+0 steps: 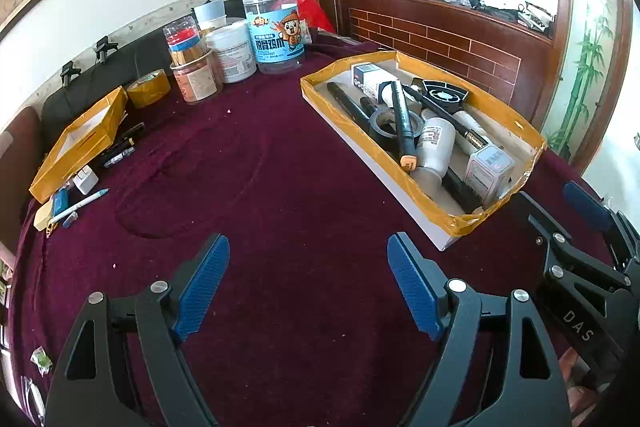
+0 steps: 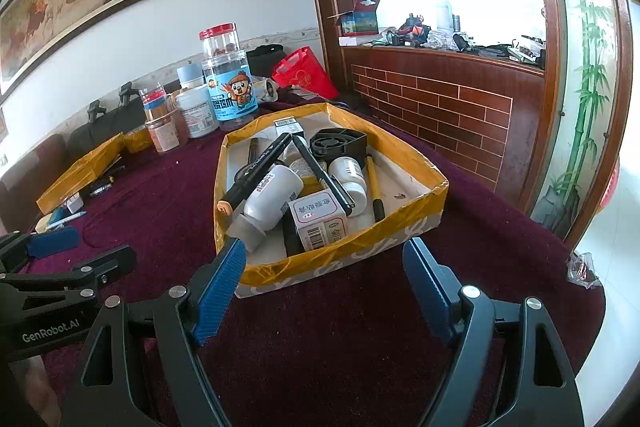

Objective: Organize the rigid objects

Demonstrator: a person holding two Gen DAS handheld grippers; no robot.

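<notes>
A yellow-taped cardboard tray [image 1: 496,115] [image 2: 340,255] on the maroon cloth holds black markers [image 1: 403,119] [image 2: 256,167], white bottles [image 1: 434,147] [image 2: 272,197], small boxes [image 2: 318,219], a black tape roll [image 1: 384,123] and a black fan [image 2: 338,143]. My left gripper [image 1: 308,283] is open and empty over bare cloth, left of the tray. My right gripper [image 2: 324,287] is open and empty, just in front of the tray's near wall. A second yellow-taped tray [image 1: 80,143] [image 2: 80,167] sits far left with pens [image 1: 120,147], a white charger [image 1: 85,181] and a pen [image 1: 80,205] beside it.
Plastic jars and tubs [image 1: 276,31] [image 2: 228,87] and a tape roll [image 1: 149,87] stand at the back of the table. A red bag [image 2: 306,73] lies behind them. A wooden partition with a brick pattern [image 1: 432,39] rises behind the tray. The table edge [image 2: 592,291] curves at right.
</notes>
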